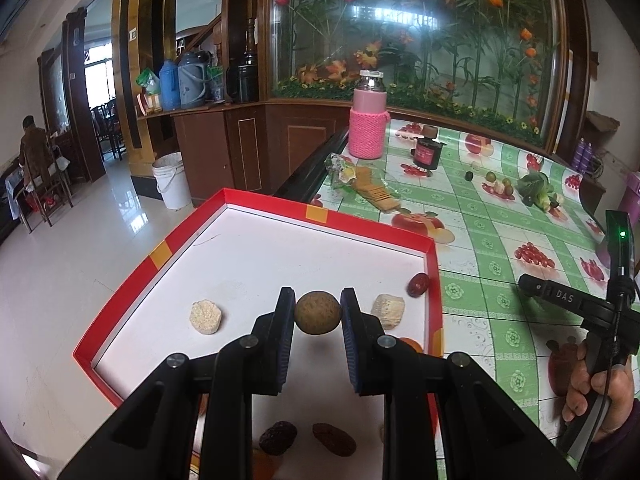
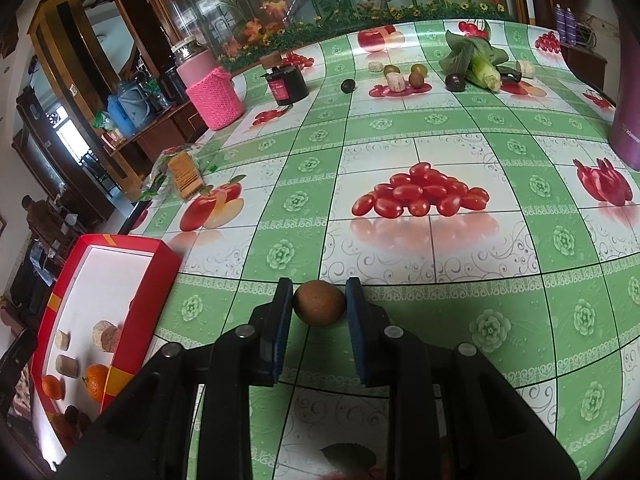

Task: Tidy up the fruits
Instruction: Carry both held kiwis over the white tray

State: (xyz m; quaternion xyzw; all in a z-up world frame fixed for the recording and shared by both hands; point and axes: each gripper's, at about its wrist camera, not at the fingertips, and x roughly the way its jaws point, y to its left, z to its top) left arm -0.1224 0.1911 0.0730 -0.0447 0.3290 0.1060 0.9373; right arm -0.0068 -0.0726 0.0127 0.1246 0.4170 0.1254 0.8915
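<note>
Left gripper (image 1: 318,312): pads pinched on a round tan-brown fruit (image 1: 318,312), held clear above the white floor of the red-rimmed box (image 1: 236,196), roughly mid-box. Beneath and around it: two pale cut chunks to either side, a red date (image 1: 418,284) by the far right wall, two dark dried fruits near the camera. Right gripper (image 2: 319,304): pads closed on a second brown fruit (image 2: 319,304), over the green tablecloth (image 2: 500,248); the box lies to its left, just beside. Judgement: left hand is directly over the drop site, so it releases first; right must travel leftward over the rim. Loose fruits remain far across the table beside the leafy greens (image 2: 474,58).
</note>
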